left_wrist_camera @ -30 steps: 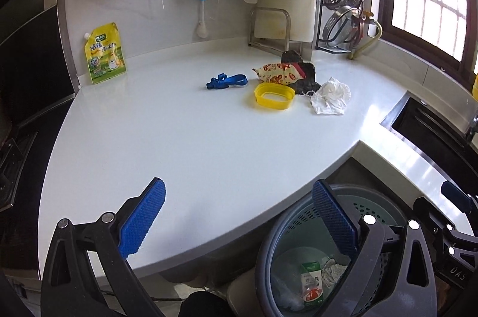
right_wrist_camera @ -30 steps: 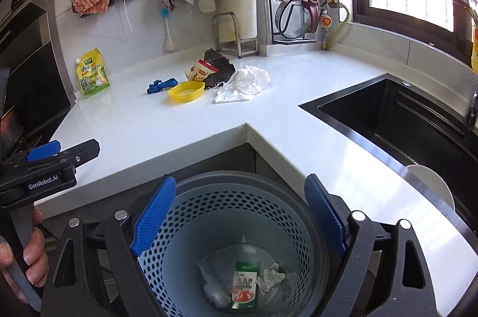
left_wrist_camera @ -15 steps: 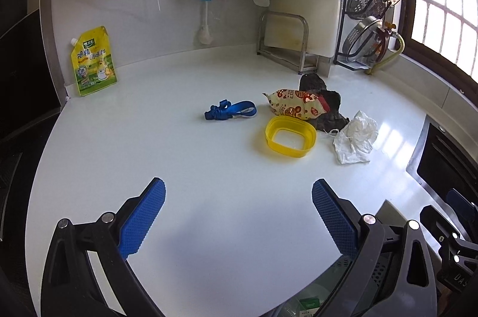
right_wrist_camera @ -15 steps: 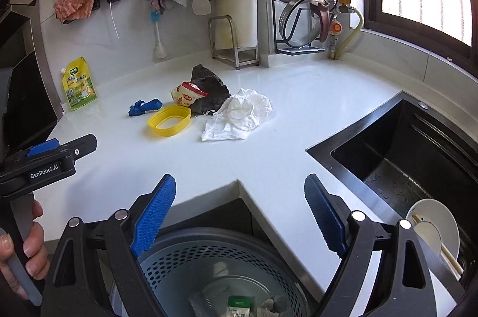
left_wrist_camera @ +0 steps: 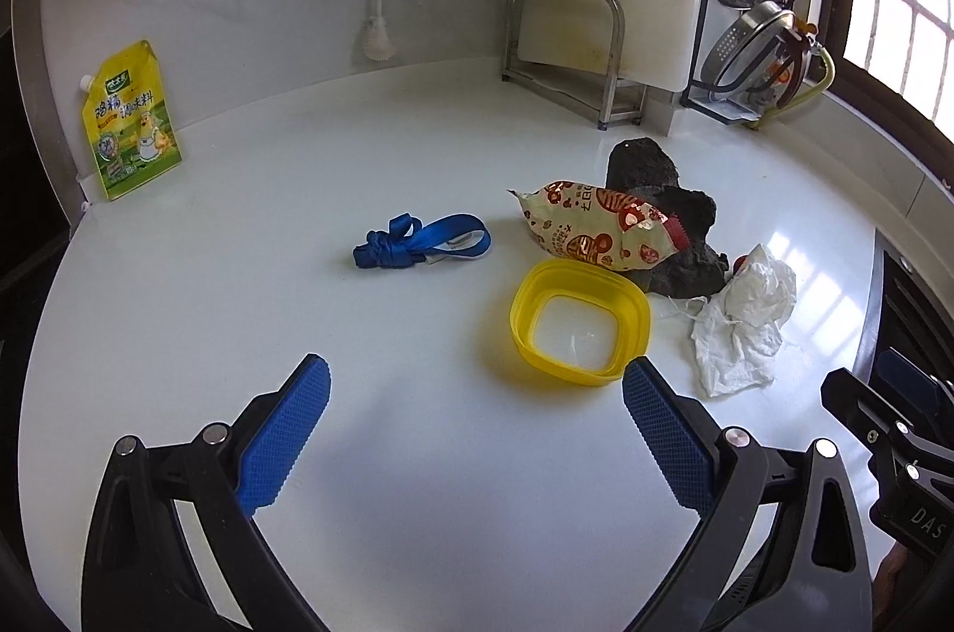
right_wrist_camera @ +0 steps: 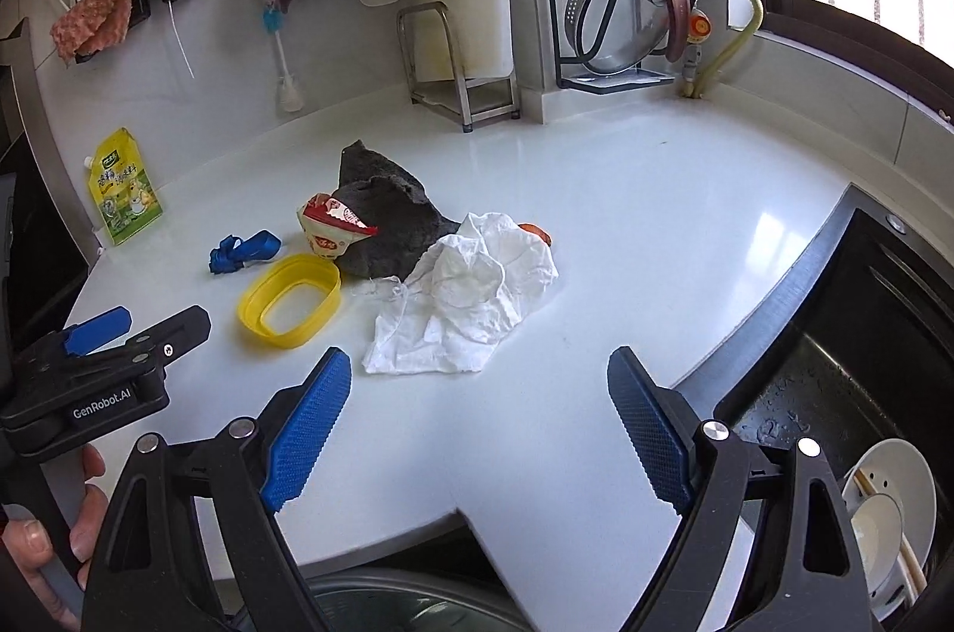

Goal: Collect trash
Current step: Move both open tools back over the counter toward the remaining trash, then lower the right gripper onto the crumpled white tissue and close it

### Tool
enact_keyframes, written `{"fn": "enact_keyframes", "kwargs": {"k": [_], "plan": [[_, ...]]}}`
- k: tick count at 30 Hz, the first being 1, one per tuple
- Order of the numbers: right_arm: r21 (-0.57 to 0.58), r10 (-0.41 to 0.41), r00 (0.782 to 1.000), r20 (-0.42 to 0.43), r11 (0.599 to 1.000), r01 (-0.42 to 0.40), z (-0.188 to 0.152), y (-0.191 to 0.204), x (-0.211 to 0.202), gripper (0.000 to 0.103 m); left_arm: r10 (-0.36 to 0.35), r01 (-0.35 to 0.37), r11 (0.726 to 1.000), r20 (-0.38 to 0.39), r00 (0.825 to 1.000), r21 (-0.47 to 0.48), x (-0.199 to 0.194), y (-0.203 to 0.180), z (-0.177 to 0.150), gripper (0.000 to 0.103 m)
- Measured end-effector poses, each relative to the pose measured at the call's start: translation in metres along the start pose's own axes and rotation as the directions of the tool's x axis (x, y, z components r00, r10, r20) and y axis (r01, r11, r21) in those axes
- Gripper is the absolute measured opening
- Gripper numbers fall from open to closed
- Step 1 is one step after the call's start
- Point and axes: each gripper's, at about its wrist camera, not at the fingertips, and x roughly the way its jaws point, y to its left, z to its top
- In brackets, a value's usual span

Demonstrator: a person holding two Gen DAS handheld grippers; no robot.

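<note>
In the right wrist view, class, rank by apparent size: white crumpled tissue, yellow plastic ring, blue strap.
1. White crumpled tissue, largest, though nearest the camera.
2. Yellow plastic ring.
3. Blue strap, smallest and farthest.

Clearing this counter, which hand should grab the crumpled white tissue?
Probably the right tongs: open, empty, with the crumpled white tissue just ahead. The left tongs, also open, face the yellow ring.

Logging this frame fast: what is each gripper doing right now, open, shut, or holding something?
Left gripper: open, holding nothing, above the countertop.
Right gripper: open, holding nothing, just short of the white tissue.
</note>
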Motion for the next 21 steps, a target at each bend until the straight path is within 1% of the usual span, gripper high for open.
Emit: {"fn": "enact_keyframes", "kwargs": {"k": [5, 10, 21], "plan": [[0.017, -0.005, 0.999, -0.033, 1.000, 0.006, 0.012, -0.002, 0.025, 0.084, 0.001, -0.001, 1.000, -0.028, 1.000, -0.011, 0.016, 0.001, 0.005, 0.097], [0.011, -0.023, 0.998, -0.065, 1.000, 0.023, 0.020, 0.001, 0.046, 0.084, 0.004, -0.005, 1.000, -0.036, 0.999, -0.016, 0.024, 0.002, 0.009, 0.097], [0.004, -0.046, 0.992, -0.120, 0.999, 0.047, 0.034, 0.007, 0.074, 0.084, -0.007, 0.005, 0.999, -0.061, 0.998, -0.034, 0.033, 0.006, 0.014, 0.097]]}}
